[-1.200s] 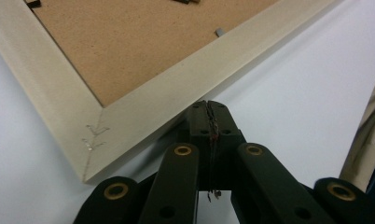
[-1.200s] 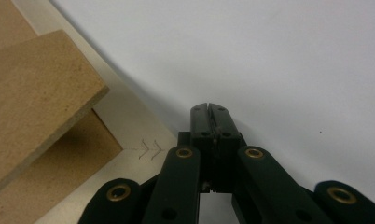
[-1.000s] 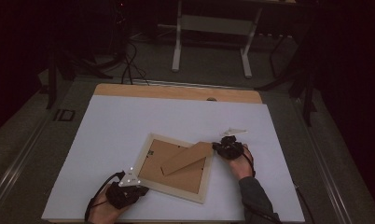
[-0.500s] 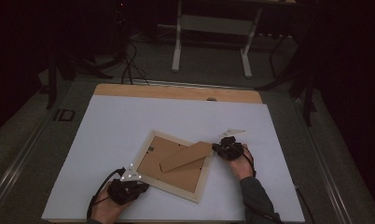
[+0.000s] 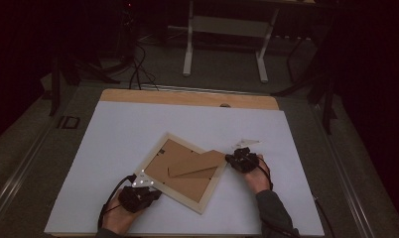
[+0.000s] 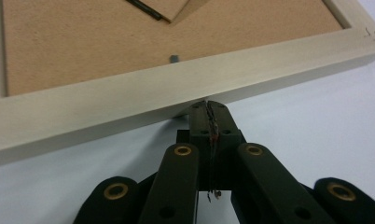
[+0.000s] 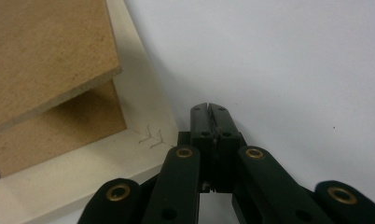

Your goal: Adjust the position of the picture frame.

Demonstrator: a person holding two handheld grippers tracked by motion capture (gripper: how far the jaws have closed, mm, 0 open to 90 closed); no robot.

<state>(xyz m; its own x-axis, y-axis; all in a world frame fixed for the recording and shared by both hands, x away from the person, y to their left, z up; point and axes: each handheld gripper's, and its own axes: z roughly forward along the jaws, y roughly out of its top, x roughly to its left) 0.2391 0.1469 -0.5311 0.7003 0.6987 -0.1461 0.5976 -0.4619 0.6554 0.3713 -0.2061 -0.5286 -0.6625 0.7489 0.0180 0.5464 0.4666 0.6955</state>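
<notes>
A pale wooden picture frame [image 5: 153, 159] lies face down on the white table [image 5: 113, 134], turned at an angle, with its brown backing board [image 5: 180, 178] showing and the stand flap [image 5: 197, 163] raised. My left gripper [image 5: 147, 194] is shut, its tips against the frame's near-left edge [image 6: 129, 100]. In the left gripper view its tips [image 6: 208, 108] meet the rail's lower side. My right gripper [image 5: 234, 161] is shut beside the frame's right corner [image 7: 150, 140]; its tips [image 7: 209, 111] rest on the table just off that corner, beside the flap [image 7: 45, 56].
A wooden strip [image 5: 187, 97] runs along the table's far edge. Beyond it stand a white stand's legs [image 5: 225, 59] and cables [image 5: 138, 69] on the dark floor. A small pale scrap [image 5: 249, 143] lies just behind the right gripper.
The left gripper has shifted slightly along the frame's near-left edge. The right gripper and the frame have stayed where they were.
</notes>
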